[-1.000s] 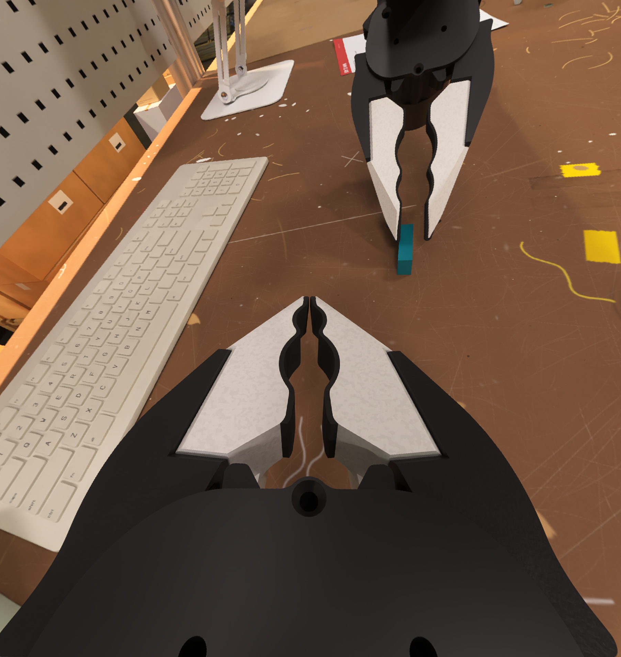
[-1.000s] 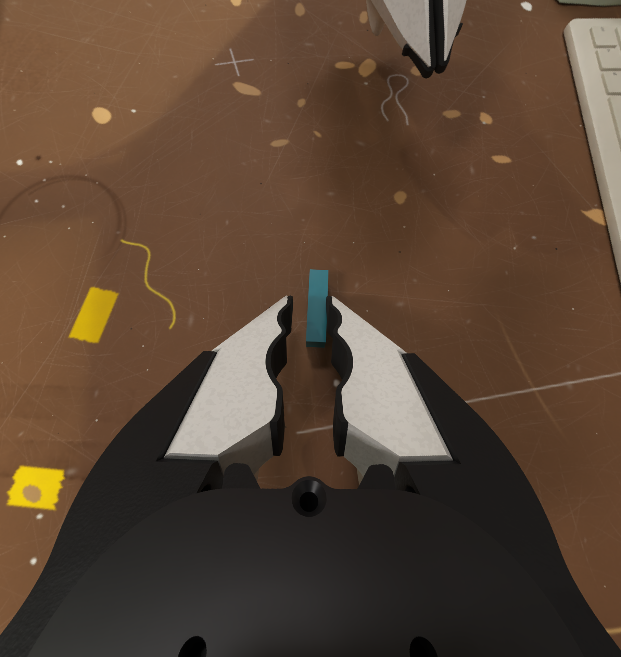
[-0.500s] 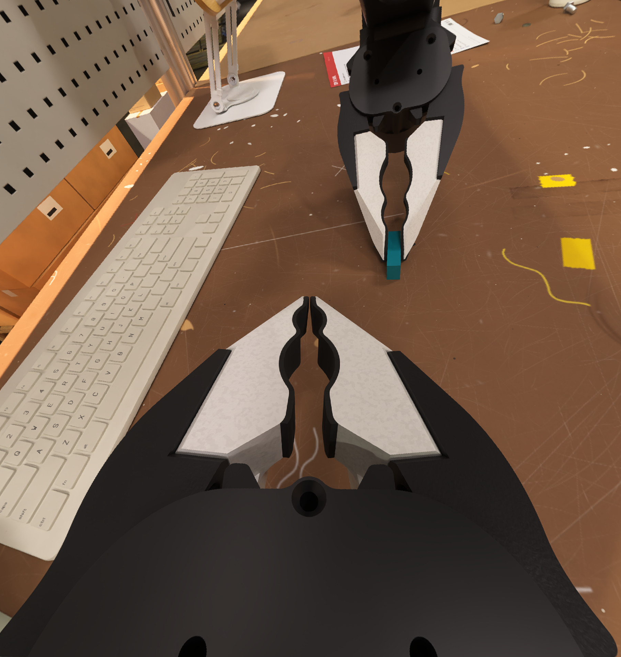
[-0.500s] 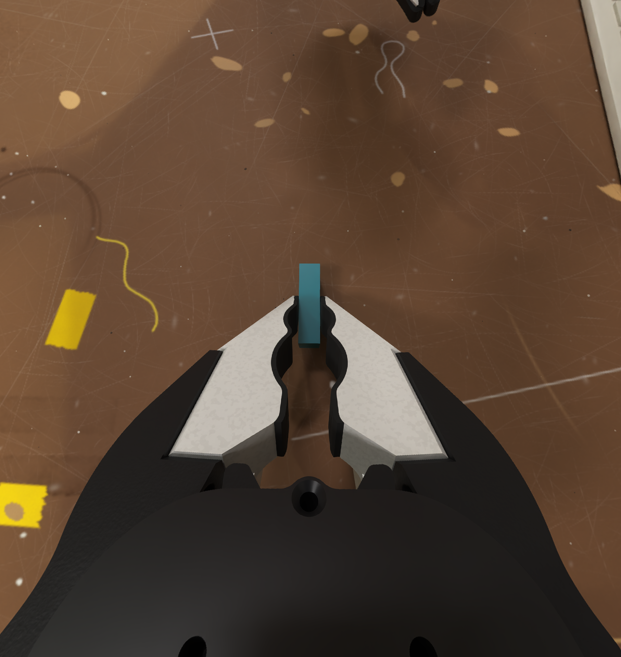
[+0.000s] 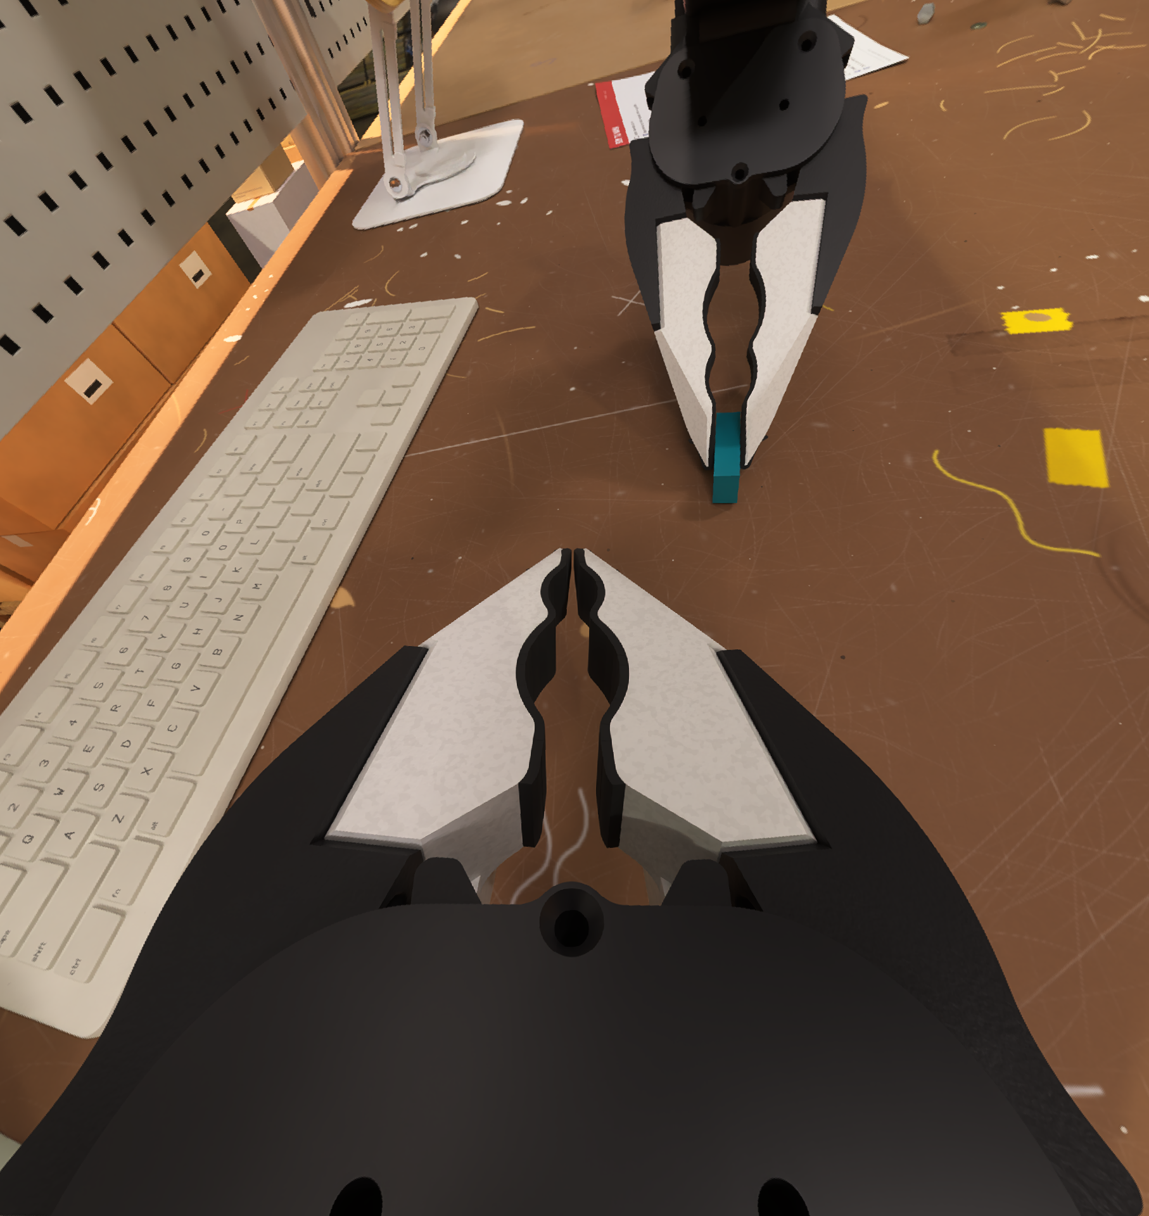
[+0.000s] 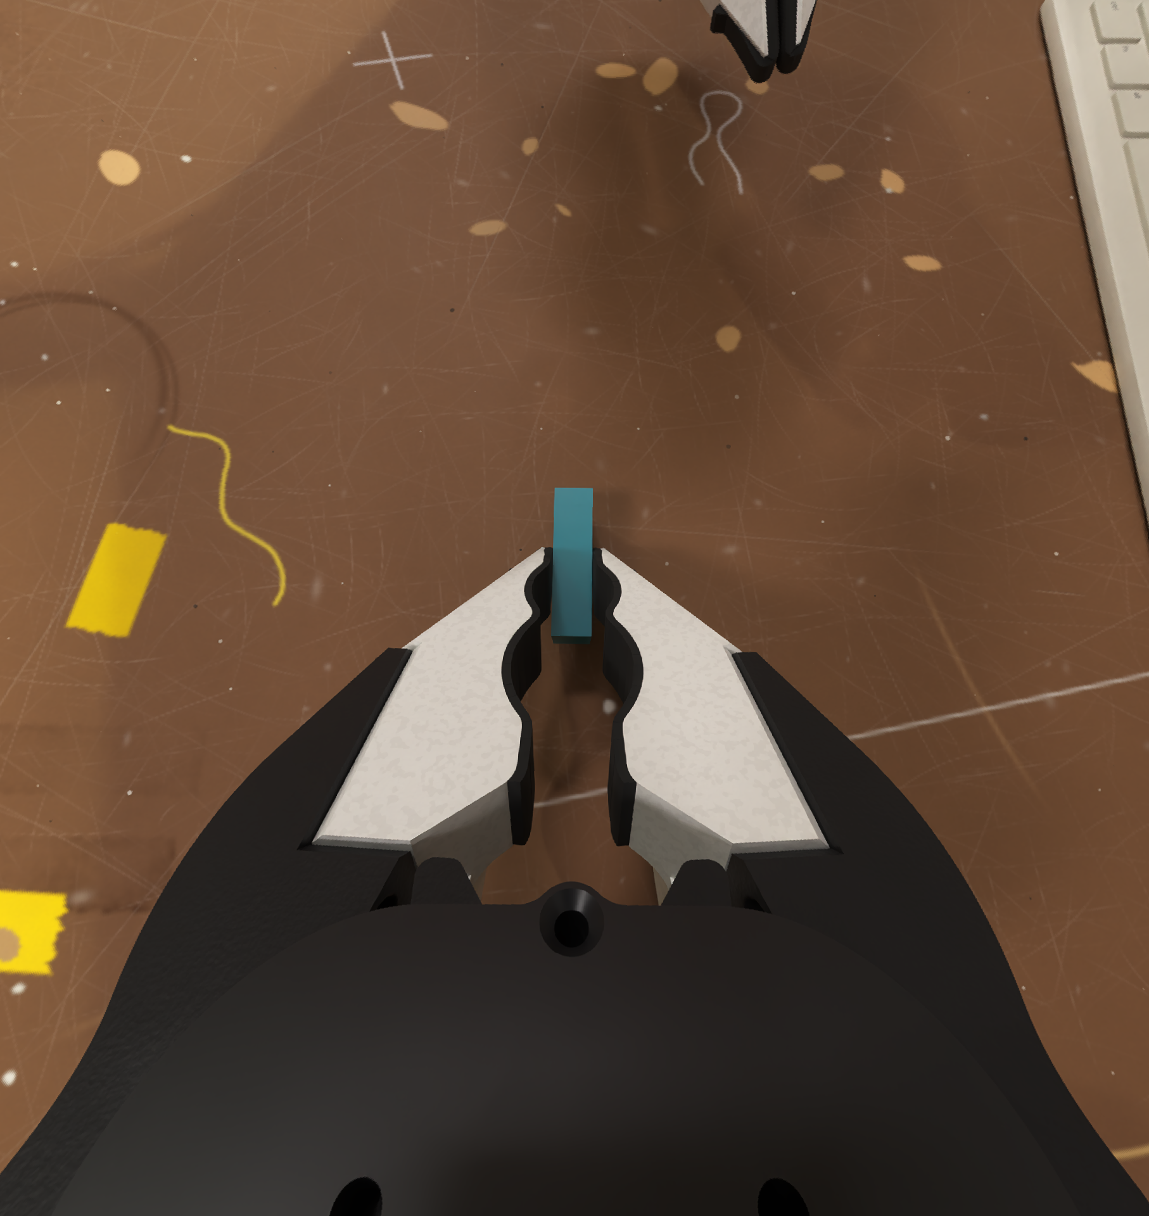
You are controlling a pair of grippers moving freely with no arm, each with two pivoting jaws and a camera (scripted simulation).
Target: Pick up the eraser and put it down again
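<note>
Right gripper [image 6: 572, 559]: pinching the teal eraser [image 6: 572, 566] between its fingertips, one pad against each long side.
Eraser: a slim block held on its narrow edge; roughly half of it pokes out past the tips. From the left wrist view its lower end [image 5: 725, 483] looks at or barely off the workbench [image 5: 888, 658], though I can't tell from here whether it has cleared the surface.
Left gripper [image 5: 570, 556]: pressed together on nothing, idle, pointing toward the eraser and well apart from it.
Risk, grip: the hold sits only at the very tips, on a thin block. I'd expect a sudden lift or any twist to let the eraser pivot or slide out.
Risk, set-down: standing on that narrow edge it would likely topple when the fingers part, unless it is lowered until it rests flat or square.
Risk, neighbours: low. The white keyboard [image 5: 216, 625] lies well to one side, and nothing crowds the eraser.
Surface: scuffed brown bench top, covered in scratches, pale paint flecks, chalk lines, a yellow squiggle and bits of yellow tape [image 6: 116, 579].
Room: a perforated pegboard [image 5: 98, 131] along the bench edge, a white lamp base [image 5: 447, 171] beyond the keyboard, and a paper sheet [image 5: 614, 112] behind the right gripper.
</note>
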